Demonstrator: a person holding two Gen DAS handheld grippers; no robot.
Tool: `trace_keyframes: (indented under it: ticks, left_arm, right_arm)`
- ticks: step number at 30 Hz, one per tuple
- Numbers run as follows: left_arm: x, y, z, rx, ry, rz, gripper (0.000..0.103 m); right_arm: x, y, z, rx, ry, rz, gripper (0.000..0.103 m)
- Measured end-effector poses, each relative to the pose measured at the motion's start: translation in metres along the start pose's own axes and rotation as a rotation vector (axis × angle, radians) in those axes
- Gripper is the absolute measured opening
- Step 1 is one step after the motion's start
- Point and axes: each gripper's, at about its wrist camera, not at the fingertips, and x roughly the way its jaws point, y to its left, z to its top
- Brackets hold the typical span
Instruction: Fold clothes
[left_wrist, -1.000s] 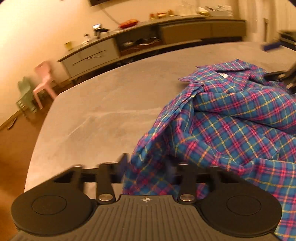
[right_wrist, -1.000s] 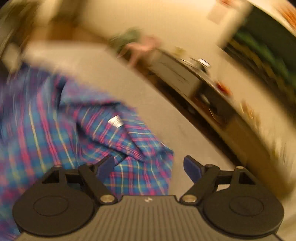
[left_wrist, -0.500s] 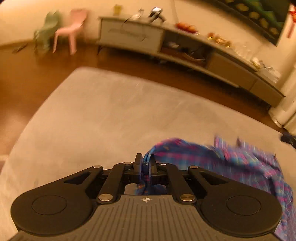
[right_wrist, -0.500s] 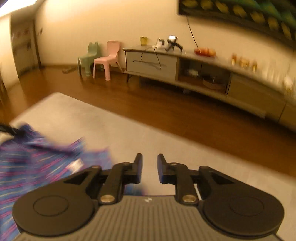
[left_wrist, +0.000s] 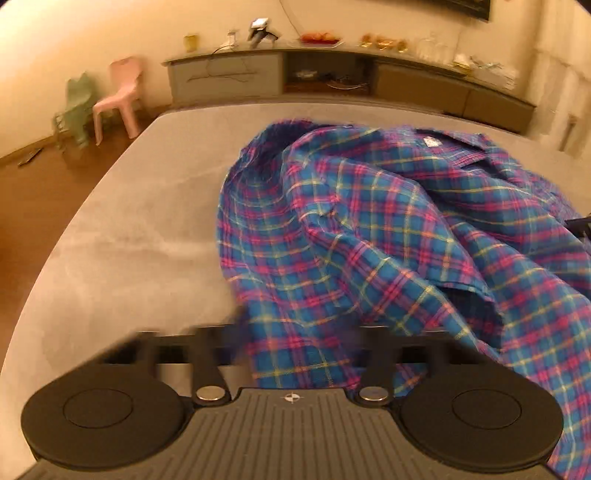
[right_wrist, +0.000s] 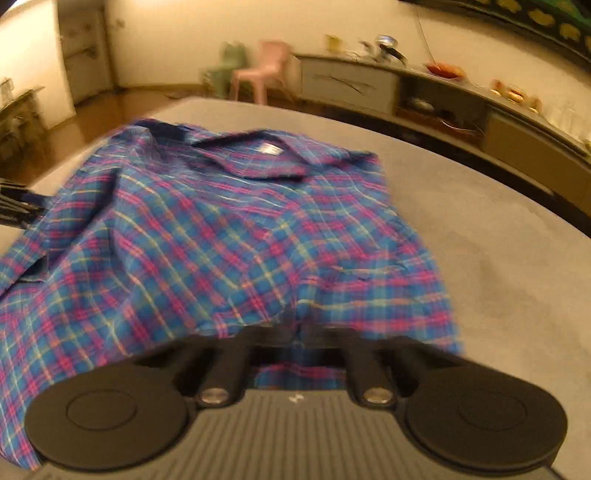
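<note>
I'm at the spreading step: the shirt (left_wrist: 388, 229) lies rumpled on the table (left_wrist: 140, 236), draped over both the left gripper (left_wrist: 295, 343) and right gripper (right_wrist: 295, 332), whose grip I can't tell, so next I'd flatten it.

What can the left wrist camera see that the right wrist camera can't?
Only the left wrist view shows the left gripper up close, its fingers spread wide with a fold of the plaid shirt draped between them.

Only the right wrist view shows the right gripper, its fingers close together at the shirt's near edge, and a pale door far left.

Both show the shirt lying crumpled on the grey table, its white collar label, the pink chair, the green chair and the long sideboard.
</note>
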Motion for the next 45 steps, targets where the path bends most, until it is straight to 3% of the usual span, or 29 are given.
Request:
trace_keyframes:
  ticks: [2, 4, 7, 9, 11, 13, 15, 16, 18, 20, 21, 22, 23, 24, 27, 29, 30, 31, 33, 34, 35, 38, 41, 45]
  left_arm:
    - [0.006, 0.020, 0.008, 0.022, -0.005, 0.106, 0.002]
    - [0.013, 0.042, 0.016, 0.033, -0.011, 0.223, 0.002]
    - [0.002, 0.054, 0.024, 0.002, -0.032, 0.261, 0.003]
    - [-0.018, 0.046, 0.024, 0.004, -0.067, 0.265, 0.005]
    - [-0.042, 0.029, 0.018, 0.025, -0.106, 0.245, 0.017]
    - [-0.078, -0.006, -0.007, 0.089, -0.144, 0.125, 0.050]
    - [-0.096, -0.039, -0.032, 0.166, -0.136, 0.013, 0.073]
    - [-0.103, -0.056, -0.045, 0.206, -0.127, -0.041, 0.078]
    - [-0.098, -0.089, -0.068, 0.286, -0.084, -0.095, 0.079]
    - [-0.079, -0.110, -0.085, 0.353, -0.048, -0.082, 0.079]
    - [-0.070, -0.114, -0.090, 0.376, -0.040, -0.052, 0.069]
    - [-0.061, -0.115, -0.093, 0.395, -0.034, -0.016, 0.034]
    - [-0.056, -0.111, -0.092, 0.377, -0.026, -0.004, 0.018]
    - [-0.055, -0.101, -0.089, 0.335, -0.018, -0.008, 0.005]
    - [-0.076, -0.057, -0.072, 0.149, -0.046, -0.050, 0.003]
    - [-0.091, -0.019, -0.064, -0.016, -0.049, -0.119, 0.002]
    - [-0.096, -0.001, -0.064, -0.082, -0.047, -0.131, 0.001]
    - [-0.095, 0.012, -0.064, -0.109, -0.035, -0.116, 0.001]
    - [-0.086, 0.026, -0.067, -0.107, 0.019, -0.095, 0.001]
    - [-0.080, 0.029, -0.069, -0.094, 0.068, -0.120, 0.001]
    - [-0.078, 0.028, -0.071, -0.063, 0.088, -0.127, 0.002]
    - [-0.089, 0.000, -0.053, 0.127, -0.015, -0.072, 0.005]
    - [-0.096, -0.035, -0.028, 0.323, -0.134, -0.018, 0.022]
    - [-0.069, -0.131, 0.014, 0.610, -0.307, -0.009, 0.047]
  right_arm:
    - [-0.005, -0.016, -0.003, -0.067, 0.045, -0.132, 0.001]
    - [-0.013, -0.052, -0.007, -0.055, 0.085, -0.273, 0.001]
    - [-0.037, -0.072, -0.008, -0.020, 0.057, -0.435, 0.003]
    - [-0.052, -0.085, -0.008, 0.004, 0.038, -0.543, 0.021]
    - [-0.094, -0.074, -0.013, 0.114, -0.077, -0.421, 0.053]
    - [-0.120, -0.051, -0.031, 0.228, -0.114, -0.221, 0.061]
    - [-0.122, -0.018, -0.052, 0.289, -0.089, -0.043, 0.066]
    - [-0.117, 0.000, -0.062, 0.308, -0.070, 0.028, 0.069]
    - [-0.096, 0.028, -0.073, 0.348, -0.045, 0.067, 0.069]
    - [-0.081, 0.041, -0.075, 0.390, -0.058, 0.055, 0.068]
    - [-0.075, 0.045, -0.075, 0.402, -0.071, 0.046, 0.067]
    - [-0.070, 0.049, -0.075, 0.413, -0.084, 0.037, 0.054]
    - [-0.066, 0.051, -0.074, 0.382, -0.076, 0.015, 0.022]
    - [-0.062, 0.053, -0.072, 0.351, -0.068, -0.008, 0.006]
    - [-0.103, 0.035, -0.070, 0.319, -0.121, -0.033, 0.003]
    - [-0.151, 0.009, -0.075, 0.332, -0.172, -0.047, 0.003]
    - [-0.165, -0.006, -0.080, 0.357, -0.169, -0.010, 0.003]
    - [-0.180, -0.021, -0.086, 0.383, -0.166, 0.028, 0.004]
    - [-0.183, -0.049, -0.102, 0.407, -0.065, 0.104, 0.009]
    - [-0.179, -0.054, -0.111, 0.354, 0.018, 0.012, 0.022]
    - [-0.175, -0.059, -0.120, 0.299, 0.102, -0.079, 0.028]
    - [-0.188, -0.056, -0.131, 0.157, 0.158, -0.202, 0.033]
    - [-0.224, -0.059, -0.106, 0.120, 0.021, -0.227, 0.048]
    - [-0.226, -0.058, -0.059, -0.055, -0.090, -0.272, 0.054]
